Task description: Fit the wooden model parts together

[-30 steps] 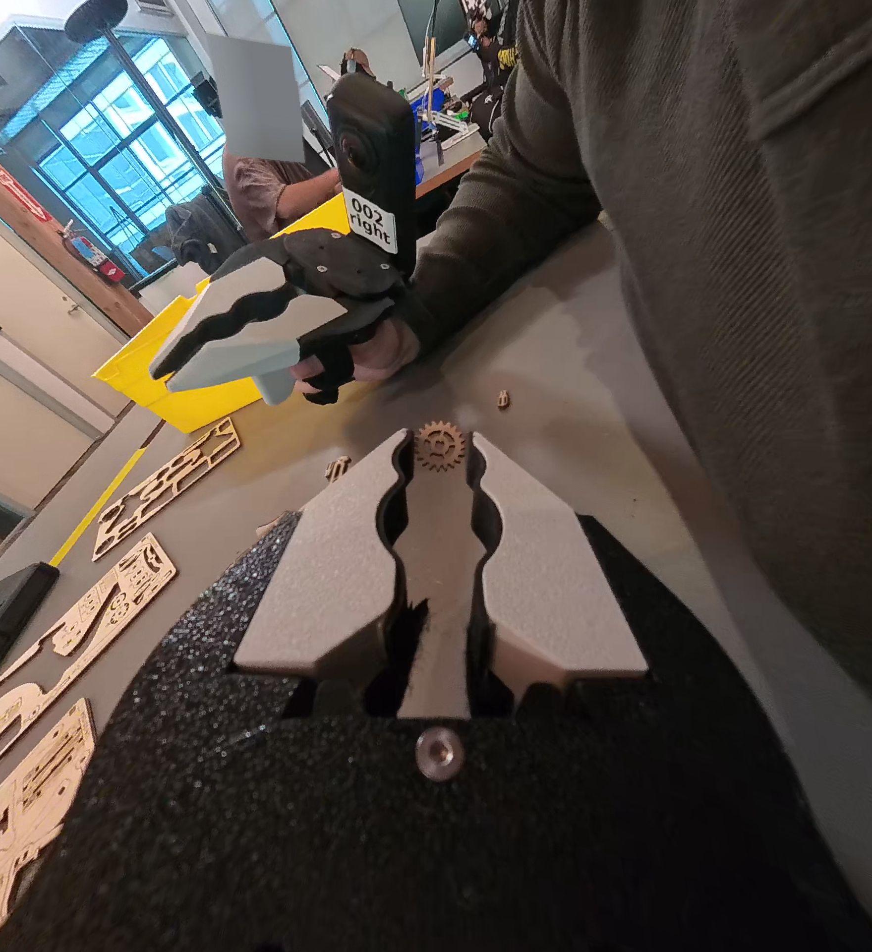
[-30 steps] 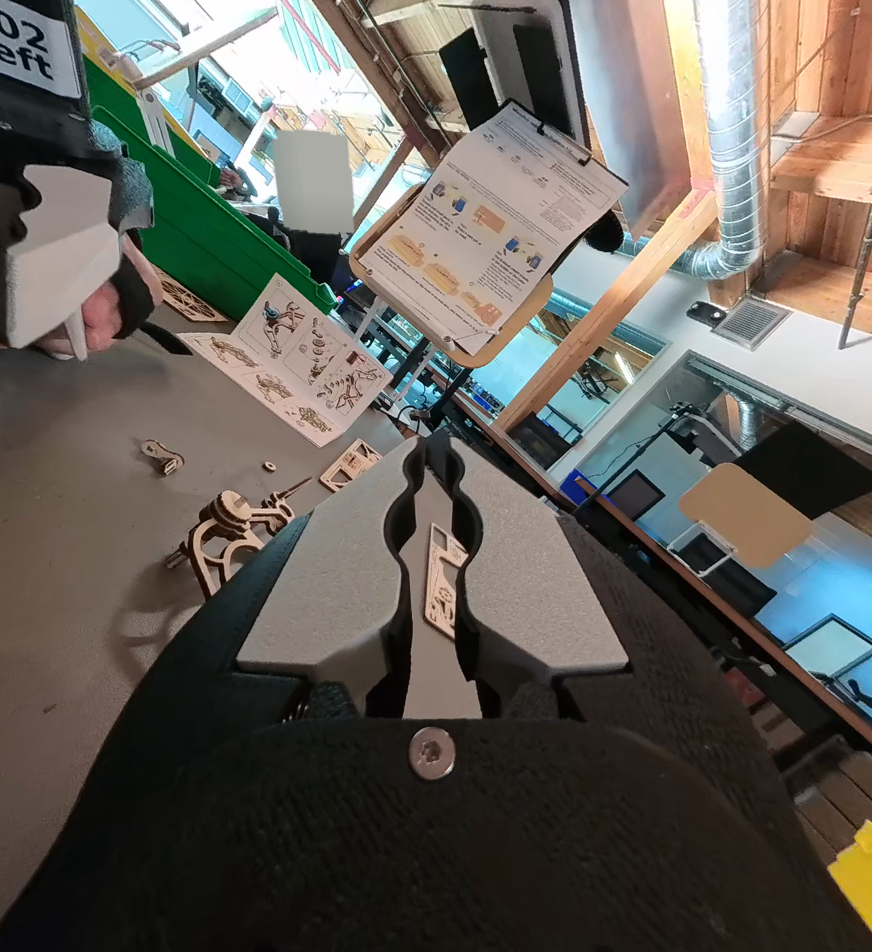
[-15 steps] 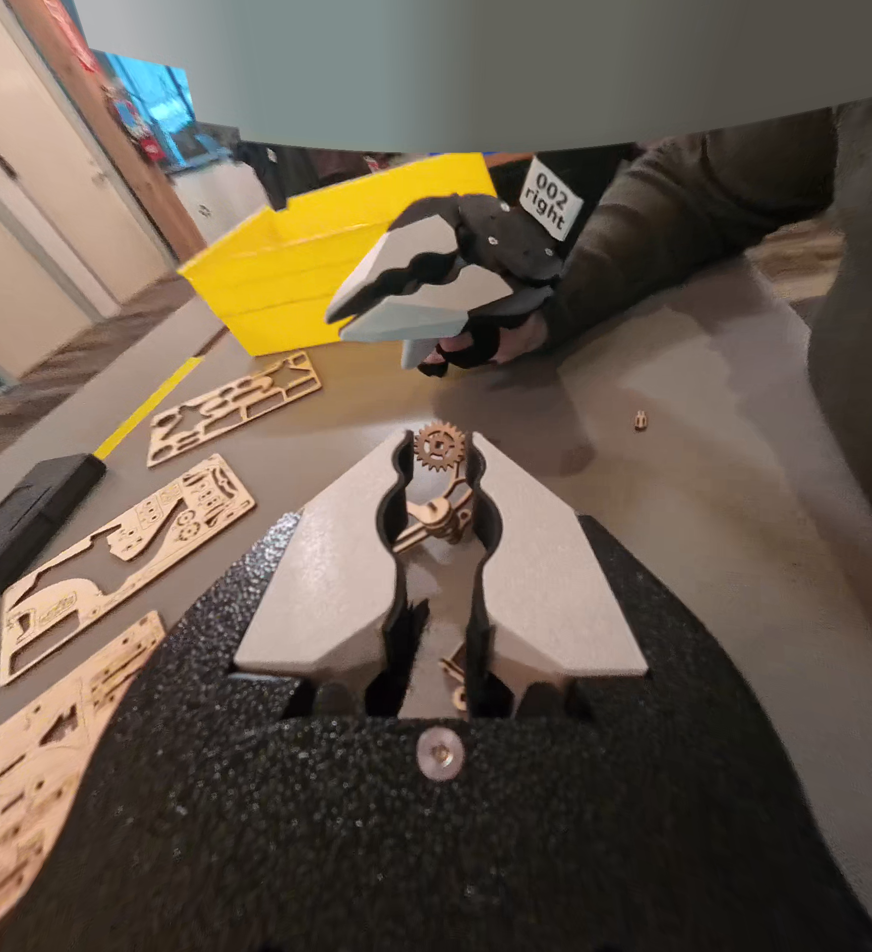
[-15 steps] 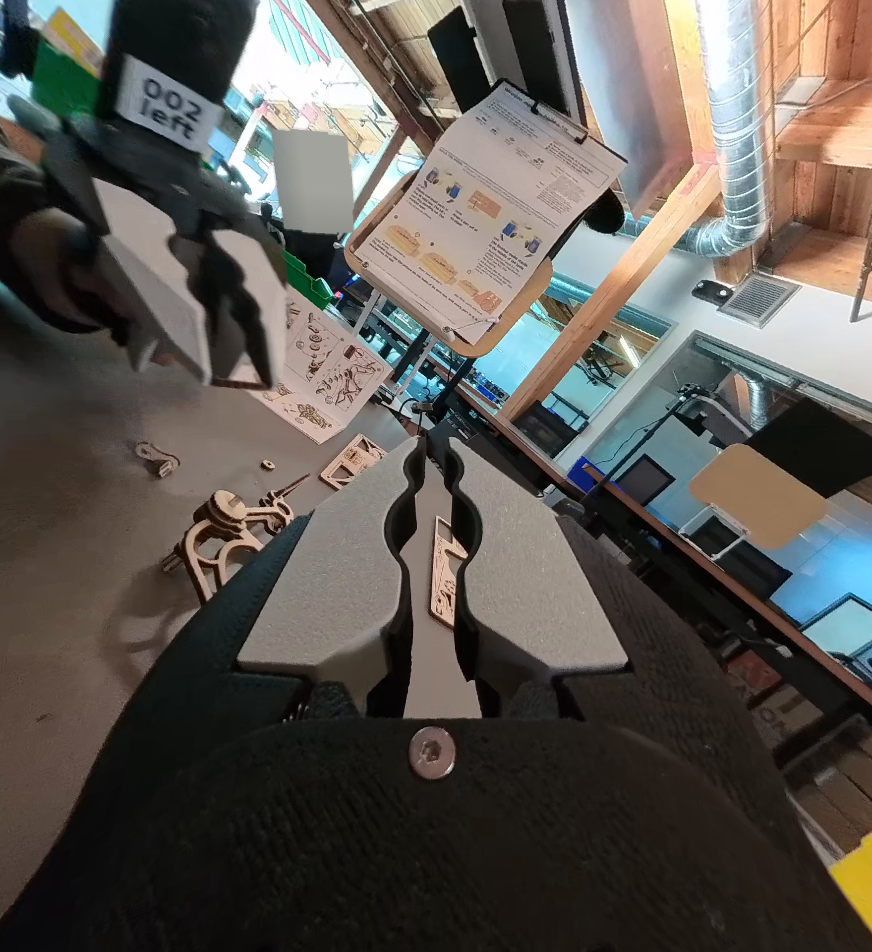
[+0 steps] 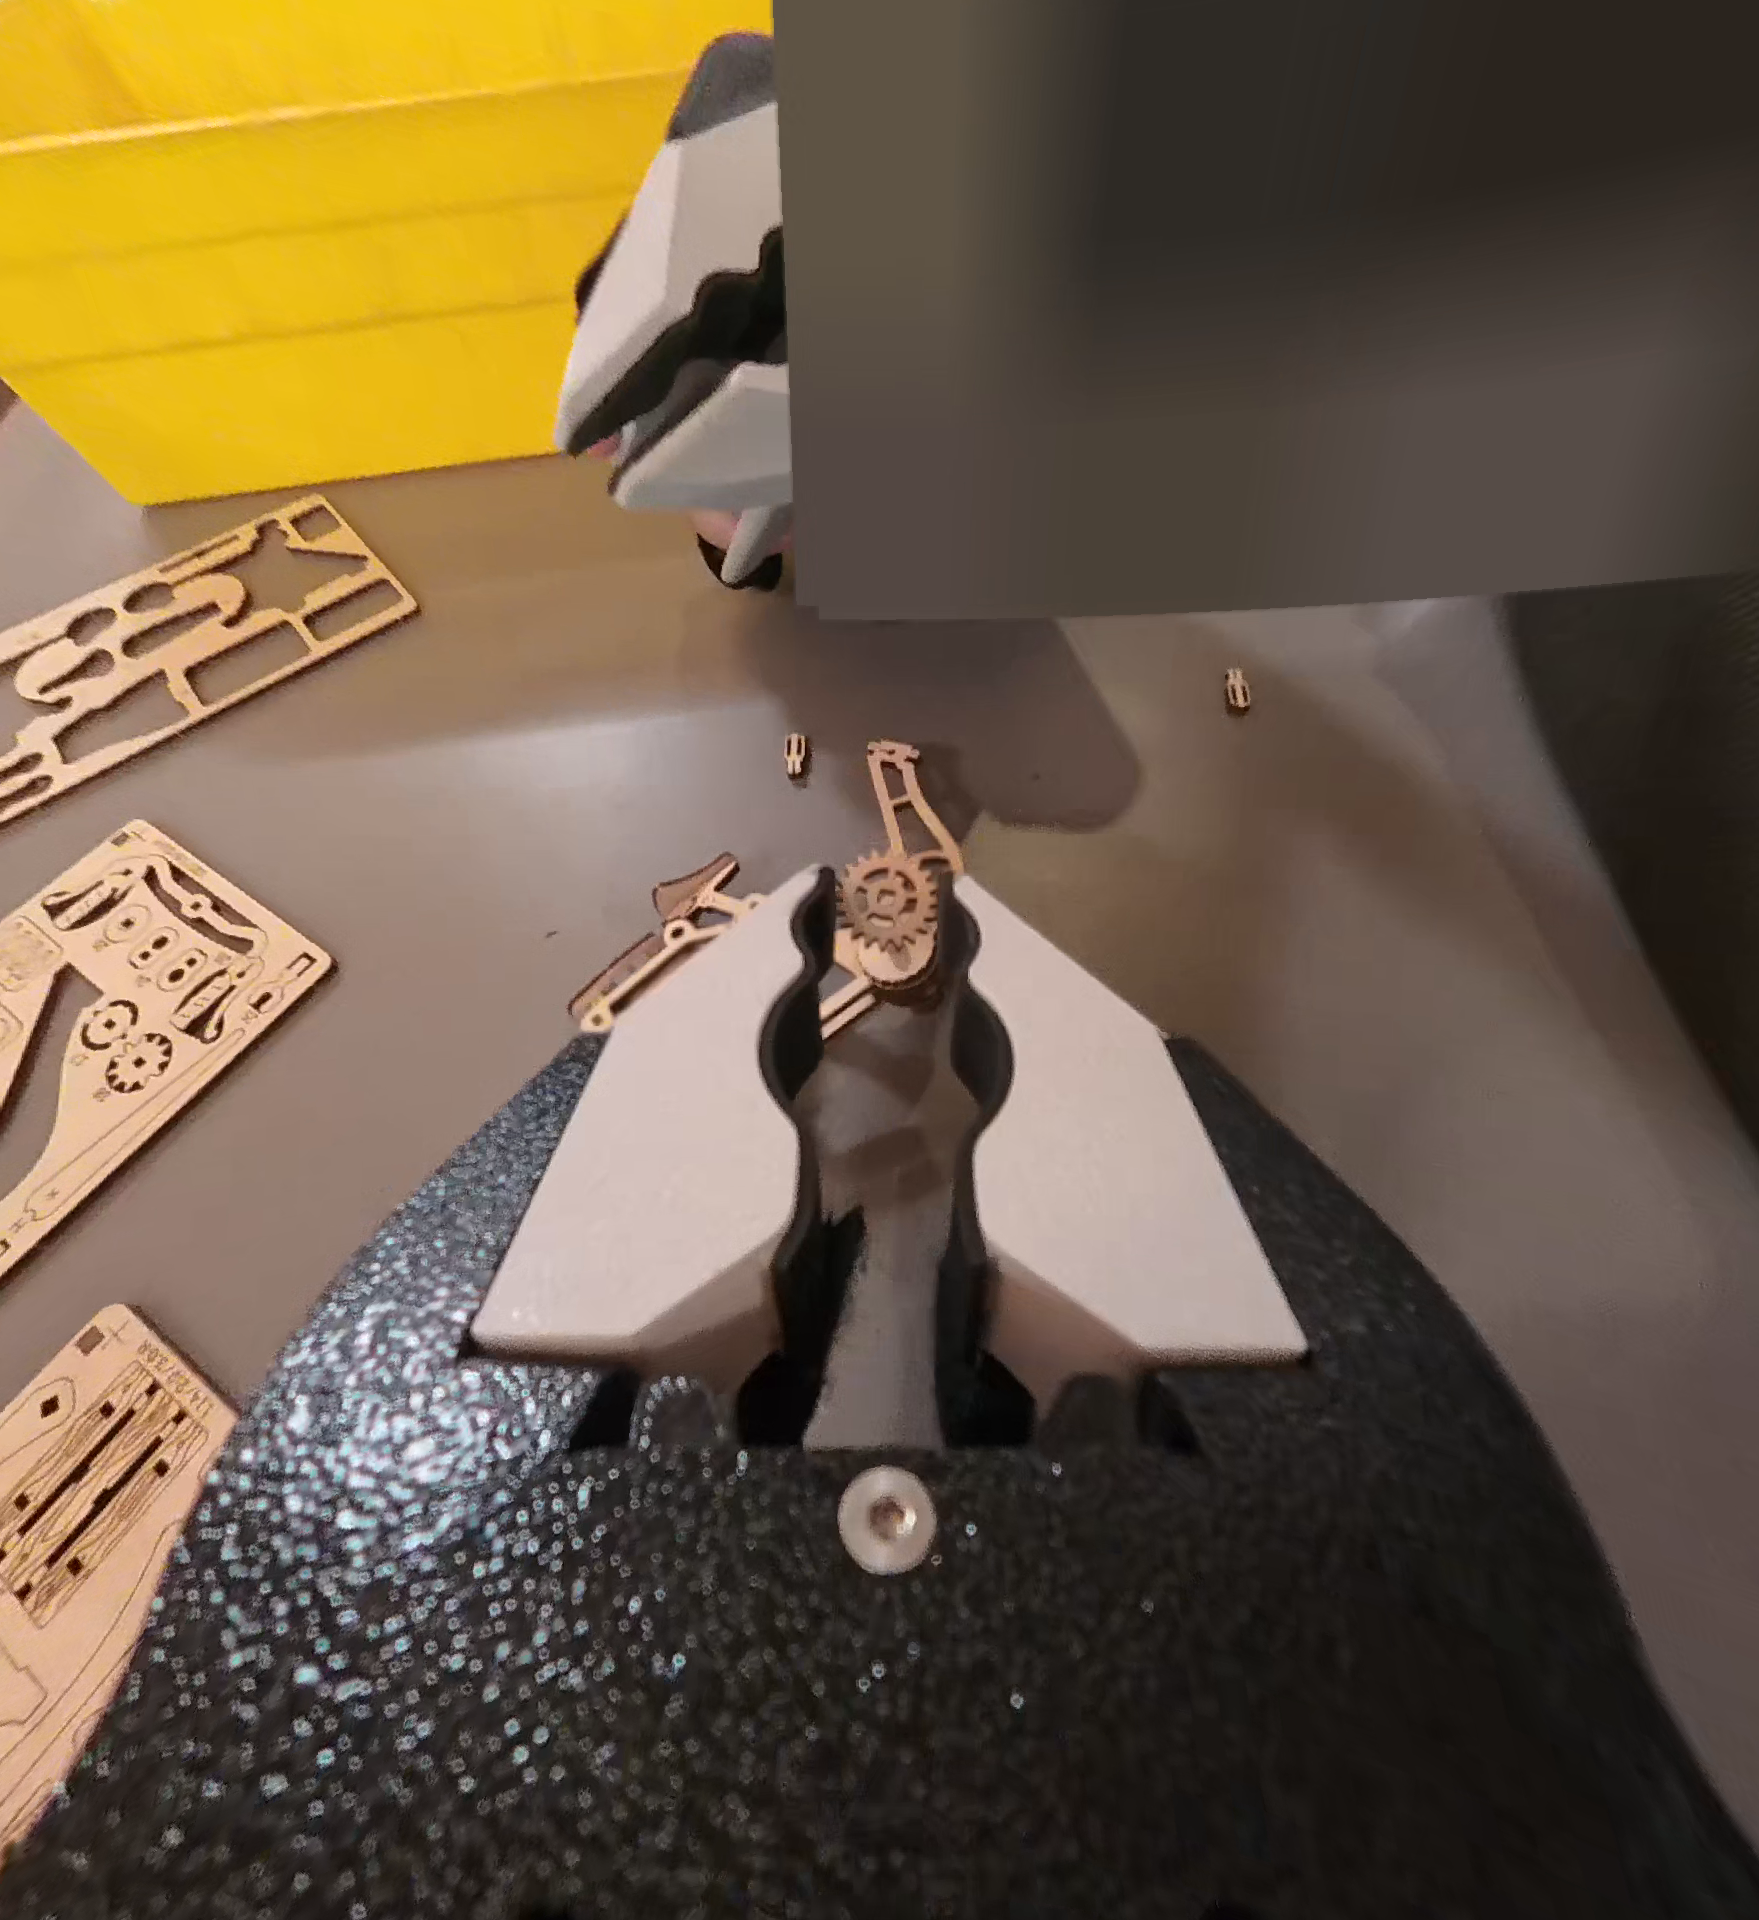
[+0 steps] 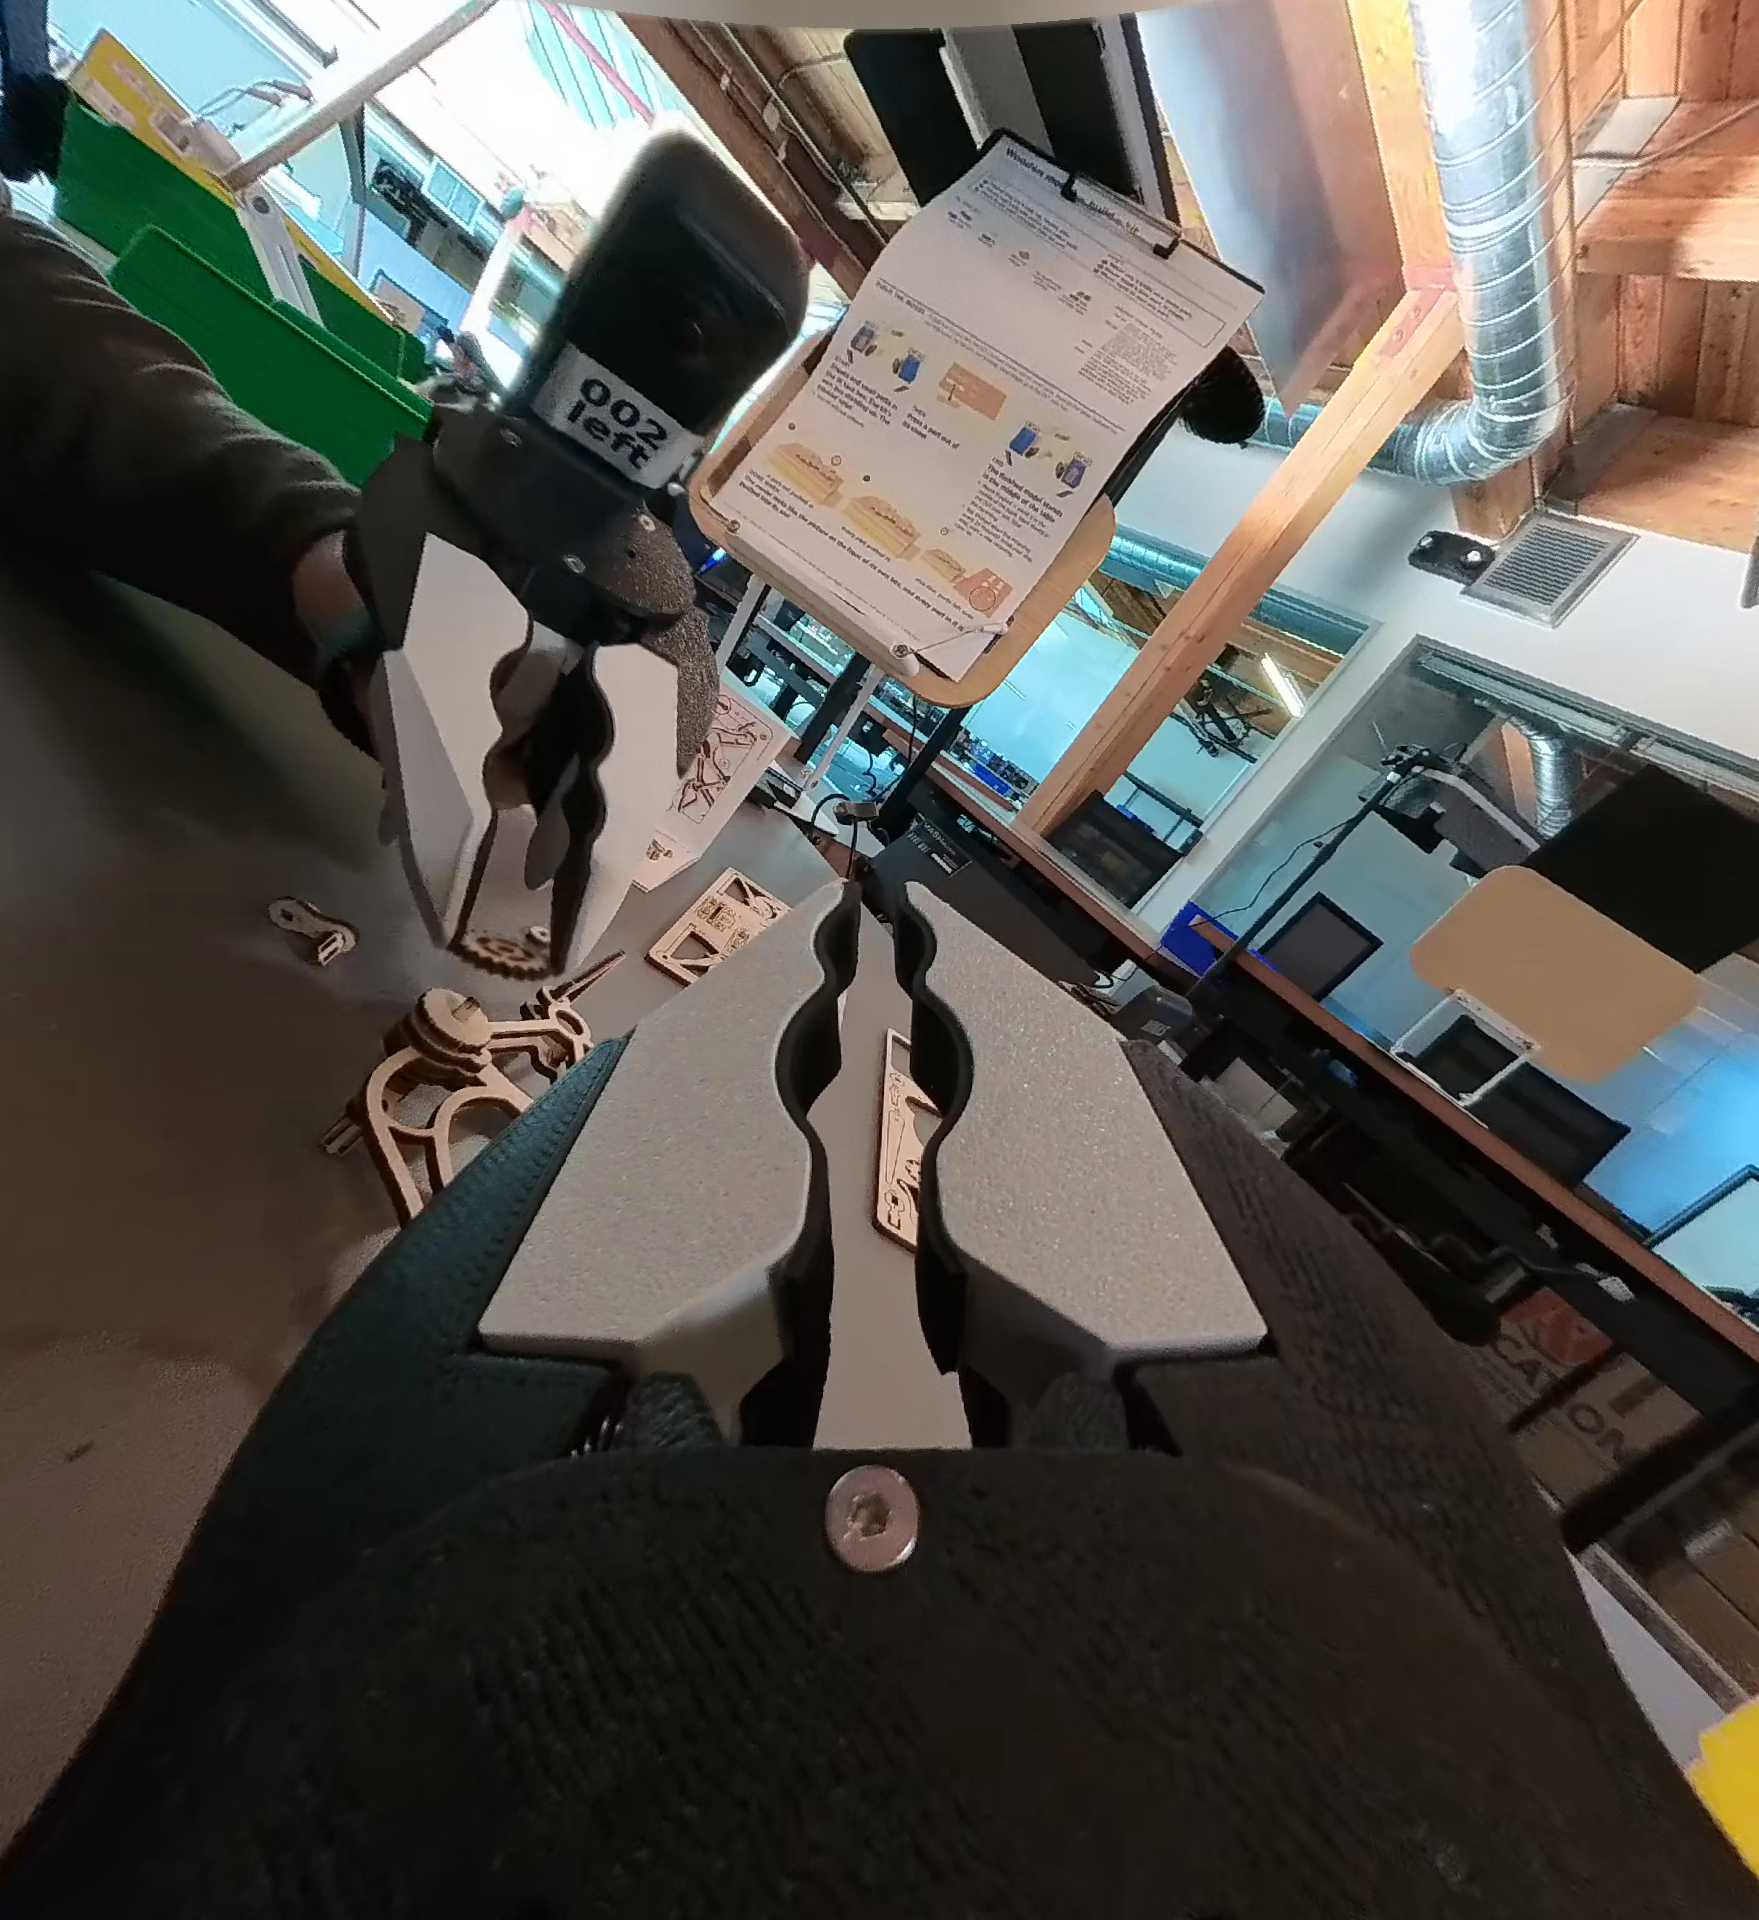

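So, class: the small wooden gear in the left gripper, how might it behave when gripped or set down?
The gear looks thin and light, pinched at the left gripper tips. Its fine teeth could probably chip under a hard squeeze. Being round, it might roll if released on edge on the table.

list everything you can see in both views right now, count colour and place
wooden gear: 1, tan, pinched at the left gripper's tips
partly built wooden model: 1, tan, on the table under the gear
punched part sheets: at least 4, tan, on the table left of the left gripper
small loose wooden pieces: at least 3, tan, scattered on the table
flat wooden part: 1, tan, in the right gripper
bin: 1, yellow, far end of the table
bins: green, behind the sleeve
clipboard with instruction sheet: 1, on a stand
table: 1, grey
left gripper: shut on the gear
right gripper: shut on the flat part
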{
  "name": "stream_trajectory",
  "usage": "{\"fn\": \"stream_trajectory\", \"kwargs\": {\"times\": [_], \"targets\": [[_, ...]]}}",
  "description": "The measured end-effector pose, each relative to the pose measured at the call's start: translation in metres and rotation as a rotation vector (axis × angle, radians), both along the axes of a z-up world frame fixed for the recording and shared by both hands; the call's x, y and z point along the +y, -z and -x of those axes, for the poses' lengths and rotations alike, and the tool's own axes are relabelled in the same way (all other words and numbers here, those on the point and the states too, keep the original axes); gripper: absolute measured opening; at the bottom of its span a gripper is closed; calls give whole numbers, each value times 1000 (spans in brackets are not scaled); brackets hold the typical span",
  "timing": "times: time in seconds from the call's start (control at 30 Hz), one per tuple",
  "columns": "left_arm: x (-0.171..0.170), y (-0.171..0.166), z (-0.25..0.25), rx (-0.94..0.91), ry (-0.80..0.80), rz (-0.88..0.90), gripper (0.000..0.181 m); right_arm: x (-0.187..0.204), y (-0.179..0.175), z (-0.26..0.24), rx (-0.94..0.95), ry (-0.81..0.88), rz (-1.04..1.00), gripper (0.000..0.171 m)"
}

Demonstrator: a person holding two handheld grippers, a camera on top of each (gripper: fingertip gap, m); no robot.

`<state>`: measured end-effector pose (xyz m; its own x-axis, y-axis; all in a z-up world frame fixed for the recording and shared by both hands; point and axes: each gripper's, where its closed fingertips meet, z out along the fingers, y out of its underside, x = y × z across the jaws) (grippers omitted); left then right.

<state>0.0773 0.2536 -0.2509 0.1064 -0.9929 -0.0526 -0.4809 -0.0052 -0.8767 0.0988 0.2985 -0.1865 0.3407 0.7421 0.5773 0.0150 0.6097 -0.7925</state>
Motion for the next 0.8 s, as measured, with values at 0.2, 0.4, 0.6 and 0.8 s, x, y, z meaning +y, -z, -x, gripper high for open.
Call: {"fn": "stream_trajectory", "kwargs": {"times": [0.2, 0.4, 0.6, 0.8], "targets": [[0, 3, 3, 93, 54, 95, 17, 0, 1, 1, -4, 1, 0, 4], [3, 11, 1, 146, 99, 137, 17, 0, 1, 1, -7, 1, -1, 4], [3, 7, 4, 140, 118, 205, 17, 0, 1, 1, -9, -1, -2, 4], [1, 12, 3, 153, 131, 219, 17, -2, 2, 2, -13, -4, -7, 4]]}}
